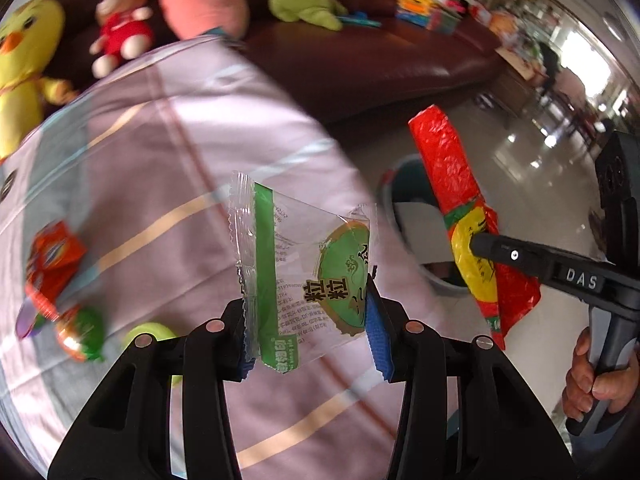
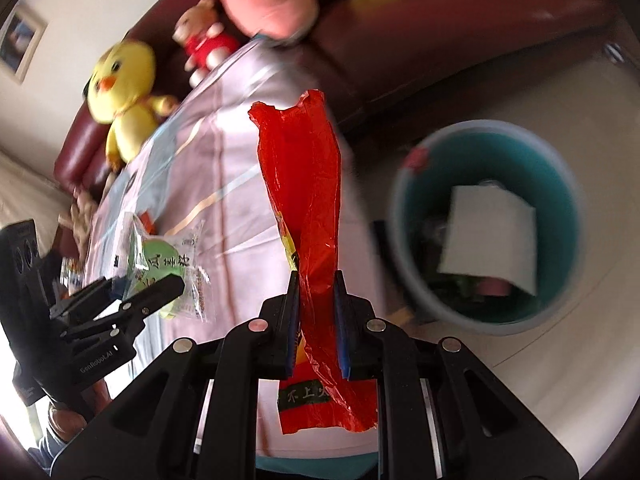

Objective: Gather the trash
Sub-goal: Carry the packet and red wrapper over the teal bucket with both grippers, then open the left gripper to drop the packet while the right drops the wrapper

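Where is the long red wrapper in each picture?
Left wrist view: the red wrapper is at right, pinched by the right hand-held gripper.
Right wrist view: the red wrapper stands in the centre, between the fingers.
Shared landmark: the teal bin, near the wrapper.

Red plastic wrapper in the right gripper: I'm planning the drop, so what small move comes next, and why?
Probably carry the right gripper rightward over the teal round bin: it grips the red plastic wrapper, still beside the bin.
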A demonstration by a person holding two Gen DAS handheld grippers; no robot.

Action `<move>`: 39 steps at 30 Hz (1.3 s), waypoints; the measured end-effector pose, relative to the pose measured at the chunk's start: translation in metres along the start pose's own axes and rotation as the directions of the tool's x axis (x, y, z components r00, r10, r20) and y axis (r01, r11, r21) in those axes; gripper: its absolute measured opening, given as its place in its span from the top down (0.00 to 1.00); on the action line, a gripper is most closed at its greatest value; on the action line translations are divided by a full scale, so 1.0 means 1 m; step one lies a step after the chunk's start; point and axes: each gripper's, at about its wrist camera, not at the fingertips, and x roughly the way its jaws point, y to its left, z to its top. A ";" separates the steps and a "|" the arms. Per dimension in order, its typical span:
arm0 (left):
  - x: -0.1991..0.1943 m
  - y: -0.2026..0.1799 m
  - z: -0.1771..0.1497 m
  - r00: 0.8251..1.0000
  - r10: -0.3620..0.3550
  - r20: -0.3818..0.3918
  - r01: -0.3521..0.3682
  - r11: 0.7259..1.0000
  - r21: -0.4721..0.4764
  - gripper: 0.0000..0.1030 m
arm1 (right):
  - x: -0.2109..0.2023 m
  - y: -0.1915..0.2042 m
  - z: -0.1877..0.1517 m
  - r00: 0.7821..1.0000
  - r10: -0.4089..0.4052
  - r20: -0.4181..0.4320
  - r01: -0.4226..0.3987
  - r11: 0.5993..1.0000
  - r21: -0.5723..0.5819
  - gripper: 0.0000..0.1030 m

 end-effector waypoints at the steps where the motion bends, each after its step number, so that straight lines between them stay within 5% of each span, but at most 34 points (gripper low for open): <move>1: 0.004 -0.009 0.004 1.000 -0.009 -0.001 0.009 1.000 0.013 0.55 | -0.005 -0.010 0.002 1.000 -0.006 0.015 0.005 1.000 0.018 0.86; 10: 0.053 -0.082 0.032 0.996 -0.071 -0.050 0.077 0.988 0.131 0.55 | -0.037 -0.101 0.008 0.992 -0.103 0.073 0.089 0.982 0.169 0.84; 27: 0.140 -0.130 0.049 0.974 -0.105 -0.200 0.142 0.973 0.180 0.54 | -0.031 -0.159 0.018 0.991 -0.125 0.053 0.107 0.960 0.258 0.83; 29: 0.147 -0.132 0.051 0.973 -0.103 -0.207 0.142 0.973 0.185 0.48 | -0.030 -0.162 0.020 0.990 -0.132 0.052 0.114 0.958 0.263 0.83; 33: 0.151 -0.134 0.053 0.977 -0.095 -0.189 0.130 0.975 0.179 0.16 | -0.030 -0.165 0.021 0.989 -0.143 0.048 0.125 0.955 0.269 0.83; 39: 0.141 -0.120 0.051 0.978 -0.106 -0.182 0.134 0.979 0.152 0.14 | -0.029 -0.160 0.025 0.987 -0.150 0.050 0.132 0.955 0.264 0.83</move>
